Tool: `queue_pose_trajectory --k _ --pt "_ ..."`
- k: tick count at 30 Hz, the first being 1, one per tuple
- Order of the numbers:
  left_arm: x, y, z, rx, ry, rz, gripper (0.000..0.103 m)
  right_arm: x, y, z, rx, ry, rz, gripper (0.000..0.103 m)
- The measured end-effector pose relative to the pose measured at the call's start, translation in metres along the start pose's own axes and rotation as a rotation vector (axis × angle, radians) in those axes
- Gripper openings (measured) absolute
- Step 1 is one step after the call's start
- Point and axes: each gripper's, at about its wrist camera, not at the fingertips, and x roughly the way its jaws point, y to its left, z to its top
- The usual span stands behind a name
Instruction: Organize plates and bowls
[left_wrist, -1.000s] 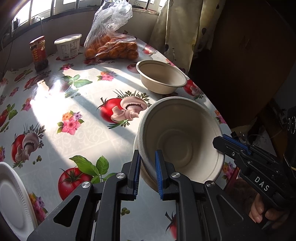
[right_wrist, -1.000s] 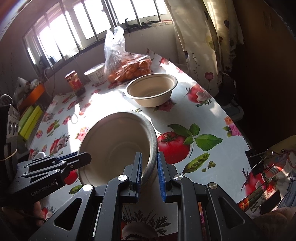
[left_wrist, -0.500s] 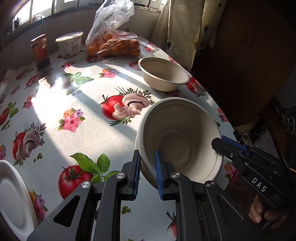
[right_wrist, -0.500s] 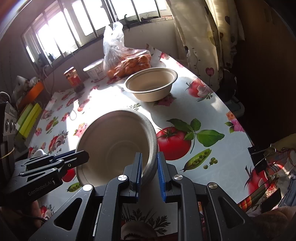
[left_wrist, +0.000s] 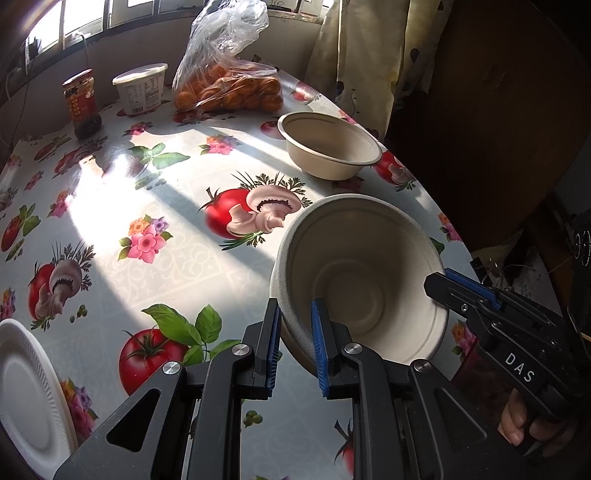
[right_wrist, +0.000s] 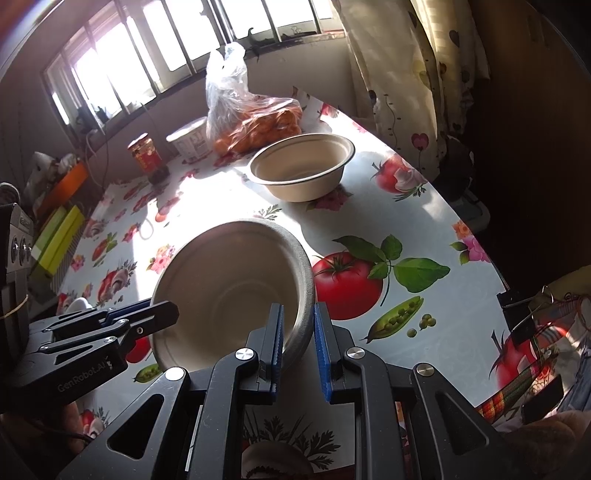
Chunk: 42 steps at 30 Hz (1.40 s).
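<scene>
1. Left fingers (left_wrist: 293, 338): just eased a little wider, yet the pads remain on the rim of the held paper bowl (left_wrist: 360, 280); I judge a handover beginning.
2. Right fingers (right_wrist: 298, 341): closed on the opposite rim.
3. Held bowl: above the bench (left_wrist: 110, 206), near its edge; tilted, mouth toward both cameras.
4. Second paper bowl (left_wrist: 328, 146): upright beyond, likely stacking target.
</scene>
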Motion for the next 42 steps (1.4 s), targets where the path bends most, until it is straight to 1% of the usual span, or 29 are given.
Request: queue_pose_trajectory --k 7,12,15,32,34,35,36,37,42 --pt "-0.0008 -0.0002 -0.0004 -0.002 -0.002 -0.003 0.017 0.0004 -0.0003 -0.0002 0.000 0.001 -0.002 0.017" --pt "-0.0014 -0.0003 -0.0005 -0.001 -0.003 -0.015 0.024 0.0008 0.0008 -0.0011 0.000 0.003 0.001 0.017" --pt "-0.0012 -0.0006 -0.0007 -0.002 -0.003 -0.014 0.025 0.0007 0.0007 -0.0010 0.002 0.003 0.002 0.019" --pt "-0.0024 0.0006 -0.0010 -0.003 -0.012 -0.003 0.025 0.0019 0.0018 -0.0014 0.006 0.007 0.001 0.020" --pt "-0.0036 0.0006 -0.0008 -0.003 -0.016 -0.002 0.031 0.0019 0.0015 -0.0008 0.006 0.006 0.001 0.021" --pt "-0.0046 0.0010 -0.0004 -0.005 -0.021 -0.005 0.037 0.0018 0.0019 -0.0011 0.006 0.006 0.001 0.022" --pt "-0.0055 0.0014 0.0001 -0.005 -0.025 -0.007 0.039 0.0023 0.0012 -0.0003 0.007 0.006 0.002 0.025" --pt "-0.0064 0.0018 0.0008 -0.006 -0.029 -0.009 0.039 0.0025 0.0009 0.0002 0.008 0.005 0.004 0.028" --pt "-0.0072 0.0045 0.0036 -0.012 -0.036 -0.002 0.039 0.0033 0.0007 0.0026 0.008 0.003 0.005 0.030"
